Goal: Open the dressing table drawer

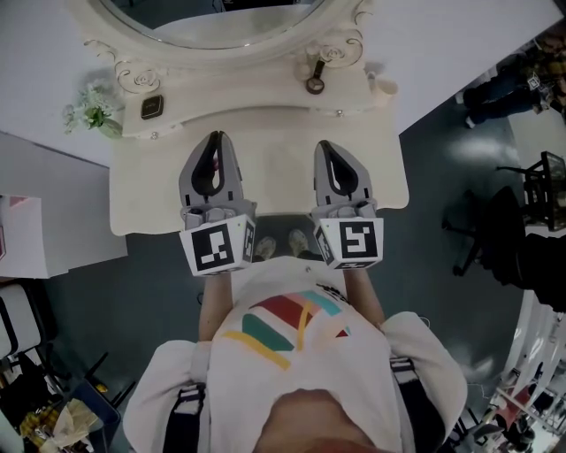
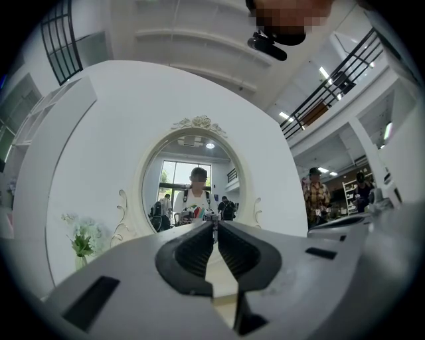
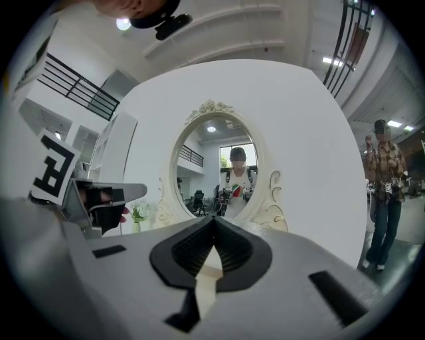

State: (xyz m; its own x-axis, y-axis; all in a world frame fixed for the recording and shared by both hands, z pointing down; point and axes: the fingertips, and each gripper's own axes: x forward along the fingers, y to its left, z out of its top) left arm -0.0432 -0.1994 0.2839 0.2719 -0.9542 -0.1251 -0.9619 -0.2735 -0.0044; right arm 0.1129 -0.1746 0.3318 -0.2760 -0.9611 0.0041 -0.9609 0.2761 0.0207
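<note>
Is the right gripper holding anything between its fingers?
No, the right gripper has its fingers shut tip to tip, with nothing between them.

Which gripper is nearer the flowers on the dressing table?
Left. The left gripper is just right of the flowers; the right gripper is farther right still.

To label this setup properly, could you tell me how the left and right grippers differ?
The left gripper hangs over the table's left half, the right gripper over its right half. The left gripper's cube shows a different pattern from the right gripper's. Both are shut, empty, and point toward the mirror.
</note>
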